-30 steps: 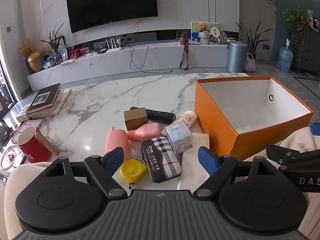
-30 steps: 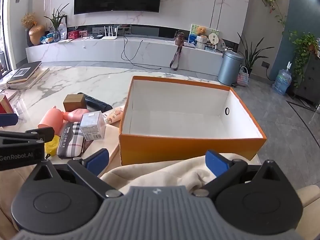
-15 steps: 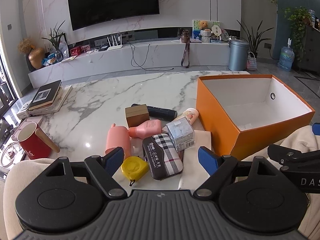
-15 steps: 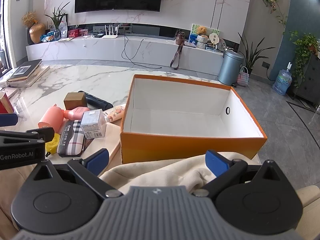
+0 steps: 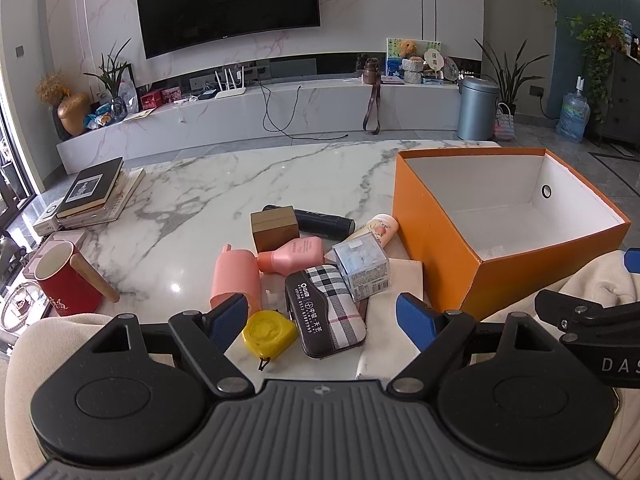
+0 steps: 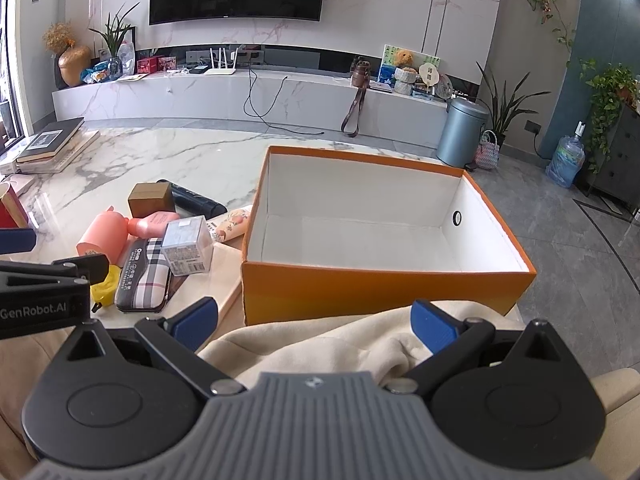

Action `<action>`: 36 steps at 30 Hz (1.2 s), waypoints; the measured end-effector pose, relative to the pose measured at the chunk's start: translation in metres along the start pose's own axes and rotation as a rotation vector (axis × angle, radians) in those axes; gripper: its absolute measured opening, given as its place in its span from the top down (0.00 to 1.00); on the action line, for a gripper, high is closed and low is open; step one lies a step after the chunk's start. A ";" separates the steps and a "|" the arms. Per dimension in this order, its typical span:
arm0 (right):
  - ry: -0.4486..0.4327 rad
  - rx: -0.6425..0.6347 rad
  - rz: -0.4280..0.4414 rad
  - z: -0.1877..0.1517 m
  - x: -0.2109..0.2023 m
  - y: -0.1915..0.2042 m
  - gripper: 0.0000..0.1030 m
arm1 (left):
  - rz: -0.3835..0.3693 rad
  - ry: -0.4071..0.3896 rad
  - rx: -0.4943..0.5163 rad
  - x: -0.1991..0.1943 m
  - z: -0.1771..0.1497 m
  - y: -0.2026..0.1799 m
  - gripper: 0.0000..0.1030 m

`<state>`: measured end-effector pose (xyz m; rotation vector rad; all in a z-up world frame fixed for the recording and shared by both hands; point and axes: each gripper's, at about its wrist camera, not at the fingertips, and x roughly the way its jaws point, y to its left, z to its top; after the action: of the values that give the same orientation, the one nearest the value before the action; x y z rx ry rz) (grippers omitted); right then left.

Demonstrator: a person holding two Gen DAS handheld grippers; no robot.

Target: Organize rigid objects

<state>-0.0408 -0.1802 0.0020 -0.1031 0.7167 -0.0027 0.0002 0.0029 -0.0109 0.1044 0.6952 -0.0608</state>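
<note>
Left gripper point(image 5: 320, 318) low at the near edge of the bench point(image 5: 208, 184), fingers point(image 5: 228, 316) spread wide, holding nothing. Right gripper point(image 6: 314, 320) likewise wide and empty, over cream cloth point(image 6: 320, 340) at the near edge, facing the box.

Orange box point(image 5: 436, 240): open top, white inside, nothing visible in it. Sits at the right end of the bench, long axis running from the near edge away toward the far right. Small round hole in its far end wall.

Cluster just left of the box, mid-bench toward the near edge:
- Plaid case point(image 5: 326, 310): flat, long axis running near-to-far, slightly tilted left at the far end. Nearest to the left gripper's gap.
- Yellow tape measure point(image 5: 269, 334): flat, touching the case's left side, near edge.
- Clear cube box point(image 5: 362, 266): resting partly on the case's far right corner.
- Pink bottle point(image 5: 292, 255): lying down, long axis left-right, cap end left.
- Salmon cylinder point(image 5: 236, 276): lying, long axis near-to-far, left of the case.
- Brown box point(image 5: 275, 228): upright, behind the pink bottle.
- Black tube point(image 5: 320, 222): lying left-right behind the brown box.
- Peach tube point(image 5: 378, 230): lying, angled toward the orange box, beside its left wall.

Red mug point(image 5: 66, 284) at the left edge; books point(image 5: 92, 192) stacked toward the far left corner.
</note>
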 end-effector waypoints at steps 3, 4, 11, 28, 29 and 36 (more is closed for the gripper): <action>0.000 0.001 0.001 0.000 0.000 0.000 0.02 | 0.000 0.000 0.000 0.000 0.000 0.000 0.04; 0.000 0.001 0.000 0.000 0.000 0.000 0.02 | 0.001 0.000 0.000 0.000 0.000 0.000 0.04; 0.002 -0.001 0.000 0.000 0.000 0.000 0.02 | -0.001 0.001 0.000 0.000 0.000 0.000 0.04; -0.025 0.037 0.061 0.001 0.003 -0.007 0.02 | -0.030 0.011 -0.011 0.003 -0.003 0.000 0.07; -0.042 0.043 0.070 0.003 0.002 -0.009 0.02 | -0.027 0.011 -0.011 0.002 -0.003 0.000 0.07; -0.169 0.095 0.195 0.012 0.003 -0.018 0.02 | -0.038 0.031 -0.050 0.007 0.005 0.009 0.14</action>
<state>-0.0301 -0.1970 0.0102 0.0570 0.5548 0.1571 0.0097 0.0114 -0.0114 0.0439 0.7294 -0.0782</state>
